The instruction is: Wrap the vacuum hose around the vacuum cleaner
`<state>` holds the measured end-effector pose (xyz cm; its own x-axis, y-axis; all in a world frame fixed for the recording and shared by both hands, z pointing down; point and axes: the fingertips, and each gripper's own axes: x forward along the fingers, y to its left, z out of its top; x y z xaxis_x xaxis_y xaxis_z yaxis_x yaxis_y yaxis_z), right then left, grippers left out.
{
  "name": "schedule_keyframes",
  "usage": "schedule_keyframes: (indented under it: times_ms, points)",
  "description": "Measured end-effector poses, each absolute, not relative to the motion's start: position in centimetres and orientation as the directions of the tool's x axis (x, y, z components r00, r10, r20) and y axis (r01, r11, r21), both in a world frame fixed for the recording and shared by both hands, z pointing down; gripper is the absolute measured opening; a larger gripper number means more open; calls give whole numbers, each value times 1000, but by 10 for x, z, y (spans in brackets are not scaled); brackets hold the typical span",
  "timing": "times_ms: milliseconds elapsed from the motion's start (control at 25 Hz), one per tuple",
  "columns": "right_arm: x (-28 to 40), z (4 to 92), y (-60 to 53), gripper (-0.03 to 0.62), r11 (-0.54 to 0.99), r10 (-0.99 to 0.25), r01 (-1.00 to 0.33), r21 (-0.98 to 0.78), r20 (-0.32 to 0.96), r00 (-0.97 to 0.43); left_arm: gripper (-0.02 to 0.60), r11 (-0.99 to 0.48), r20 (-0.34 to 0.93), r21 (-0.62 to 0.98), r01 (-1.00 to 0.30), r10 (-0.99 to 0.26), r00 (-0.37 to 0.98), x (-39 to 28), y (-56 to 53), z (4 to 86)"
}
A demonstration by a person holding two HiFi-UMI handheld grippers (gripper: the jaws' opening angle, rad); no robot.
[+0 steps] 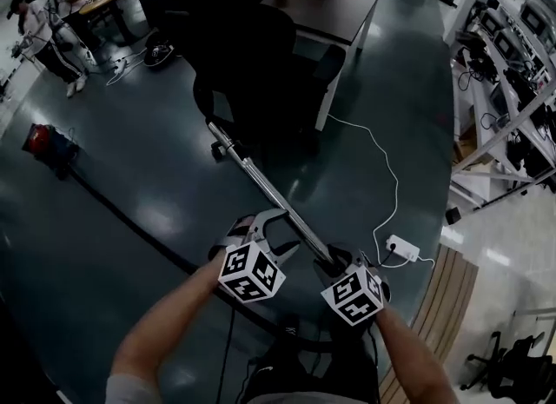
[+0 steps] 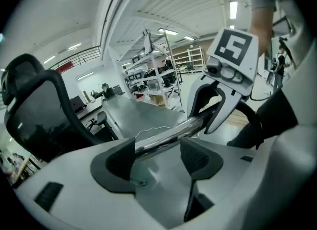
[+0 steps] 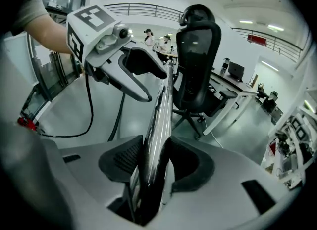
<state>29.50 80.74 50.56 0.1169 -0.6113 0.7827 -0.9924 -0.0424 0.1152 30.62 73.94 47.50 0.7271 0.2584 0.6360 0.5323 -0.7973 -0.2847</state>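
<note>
Vacuum wand (image 1: 261,181), likely stiff and slick, is clamped near its end by right gripper (image 3: 151,160); left gripper (image 2: 158,157) is spread wide around it.

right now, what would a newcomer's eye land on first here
The shiny metal wand slants up the middle of the head view, clamped in the right gripper, while the left gripper has its jaws open on either side of it. Behind it stands a black office chair. Far left on the dark floor sits the red vacuum cleaner, its black hose trailing toward the person.
</note>
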Motion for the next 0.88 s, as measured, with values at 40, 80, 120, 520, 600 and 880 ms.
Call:
schedule_keyframes:
  times_ms: [40, 80, 120, 520, 600, 880]
  points:
    - [290, 501, 801, 169, -18, -609, -993, 116, 786, 103, 280, -775, 644, -311, 550, 253, 722, 301, 736, 472]
    - [285, 496, 794, 169, 8, -607, -993, 116, 790, 87, 281, -753, 653, -334, 567, 249, 715, 296, 733, 469]
    - [280, 492, 787, 169, 36, -605, -993, 116, 793, 71, 281, -731, 663, -355, 583, 243, 708, 290, 729, 466]
    - [243, 467, 717, 169, 350, -575, -928, 130, 812, -103, 281, -524, 801, -463, 715, 99, 590, 249, 675, 455]
    - [238, 465, 702, 169, 423, -562, -896, 133, 814, -145, 281, -539, 818, -445, 715, 79, 569, 242, 662, 455]
    - [220, 457, 661, 166, 708, -474, -683, 180, 838, -271, 279, -686, 894, -293, 666, 51, 445, 211, 631, 466]
